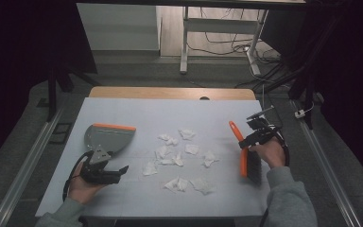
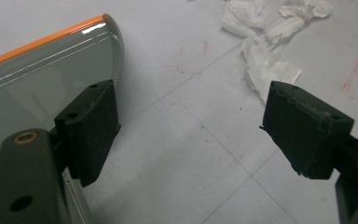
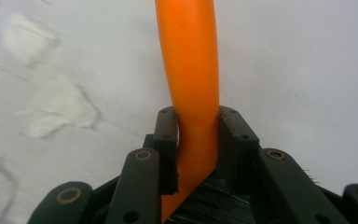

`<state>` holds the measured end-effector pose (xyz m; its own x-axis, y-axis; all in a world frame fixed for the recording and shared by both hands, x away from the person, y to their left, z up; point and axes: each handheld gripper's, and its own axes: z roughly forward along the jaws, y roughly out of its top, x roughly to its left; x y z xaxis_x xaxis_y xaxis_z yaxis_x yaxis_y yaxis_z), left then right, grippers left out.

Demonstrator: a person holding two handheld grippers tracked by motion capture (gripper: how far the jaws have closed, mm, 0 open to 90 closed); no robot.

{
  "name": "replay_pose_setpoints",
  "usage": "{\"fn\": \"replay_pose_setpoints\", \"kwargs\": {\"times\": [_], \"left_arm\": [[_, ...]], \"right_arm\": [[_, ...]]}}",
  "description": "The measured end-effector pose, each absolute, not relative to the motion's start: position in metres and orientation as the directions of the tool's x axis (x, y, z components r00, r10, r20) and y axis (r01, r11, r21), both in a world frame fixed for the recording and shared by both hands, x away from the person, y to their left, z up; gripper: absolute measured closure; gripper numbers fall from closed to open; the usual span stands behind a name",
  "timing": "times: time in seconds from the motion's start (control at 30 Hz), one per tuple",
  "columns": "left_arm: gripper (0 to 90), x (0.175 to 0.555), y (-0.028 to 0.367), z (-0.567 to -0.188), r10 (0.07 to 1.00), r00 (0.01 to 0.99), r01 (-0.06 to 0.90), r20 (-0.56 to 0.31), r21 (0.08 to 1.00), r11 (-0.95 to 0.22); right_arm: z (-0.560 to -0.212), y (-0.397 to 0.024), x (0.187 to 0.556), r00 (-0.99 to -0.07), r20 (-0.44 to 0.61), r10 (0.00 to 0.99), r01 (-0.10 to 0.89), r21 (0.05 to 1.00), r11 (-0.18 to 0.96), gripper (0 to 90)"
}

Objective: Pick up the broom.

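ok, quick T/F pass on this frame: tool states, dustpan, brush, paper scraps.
1. The right tool is shut on the brush. True; its jaws clamp the orange handle.
2. The left tool holds the dustpan. False; its jaws stand wide open with nothing between them, and the dustpan lies beside one jaw.
3. The paper scraps lie on the table between the dustpan and the brush. True.
4. The scraps are already piled inside the dustpan. False; they are scattered on the table and the pan looks empty.
5. The dustpan has an orange edge. True.
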<state>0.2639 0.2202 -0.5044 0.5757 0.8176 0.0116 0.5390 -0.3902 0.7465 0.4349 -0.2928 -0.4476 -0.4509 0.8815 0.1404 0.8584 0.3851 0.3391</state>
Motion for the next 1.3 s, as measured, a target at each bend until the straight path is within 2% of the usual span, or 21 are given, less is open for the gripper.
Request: {"fn": "replay_pose_setpoints", "kwargs": {"times": [0.27, 0.37, 0.47, 0.6, 0.7, 0.87, 1.0, 1.17, 1.3], "left_arm": [[19.8, 0.266, 0.218, -0.502, 0.825, 0.565, 0.537, 0.008, 0.756, -0.375], [19.9, 0.267, 0.216, -0.5, 0.827, 0.563, 0.533, 0.004, 0.763, -0.366], [20.0, 0.269, 0.217, -0.496, 0.824, 0.565, 0.532, -0.046, 0.783, -0.322], [20.6, 0.27, 0.215, -0.492, 0.829, 0.558, 0.521, -0.039, 0.794, -0.313], [20.7, 0.271, 0.209, -0.487, 0.823, 0.568, 0.499, -0.014, 0.801, -0.331], [21.0, 0.273, 0.2, -0.481, 0.81, 0.586, 0.486, -0.025, 0.811, -0.326], [21.1, 0.276, 0.18, -0.472, 0.784, 0.621, 0.462, -0.03, 0.821, -0.335], [20.7, 0.281, 0.153, -0.456, 0.753, 0.658, 0.415, 0.02, 0.824, -0.385], [20.7, 0.284, 0.133, -0.442, 0.717, 0.697, 0.373, 0.023, 0.842, -0.389]], "right_arm": [[-0.427, -0.301, 0.417, -0.495, 0.224, 0.84, 0.784, 0.532, 0.32, 71.4], [-0.421, -0.303, 0.408, -0.525, 0.292, 0.799, 0.75, 0.603, 0.273, 71.4], [-0.416, -0.301, 0.4, -0.56, 0.334, 0.759, 0.717, 0.655, 0.24, 71.4], [-0.415, -0.291, 0.392, -0.596, 0.338, 0.728, 0.687, 0.684, 0.245, 71.3], [-0.418, -0.285, 0.391, -0.59, 0.367, 0.719, 0.679, 0.708, 0.196, 71.3], [-0.421, -0.276, 0.391, -0.615, 0.387, 0.687, 0.658, 0.732, 0.177, 71.3], [-0.42, -0.27, 0.389, -0.642, 0.41, 0.648, 0.631, 0.762, 0.143, 71.3], [-0.414, -0.265, 0.383, -0.686, 0.417, 0.596, 0.59, 0.798, 0.121, 71.3], [-0.409, -0.262, 0.379, -0.703, 0.416, 0.577, 0.566, 0.818, 0.101, 71.3]]}}
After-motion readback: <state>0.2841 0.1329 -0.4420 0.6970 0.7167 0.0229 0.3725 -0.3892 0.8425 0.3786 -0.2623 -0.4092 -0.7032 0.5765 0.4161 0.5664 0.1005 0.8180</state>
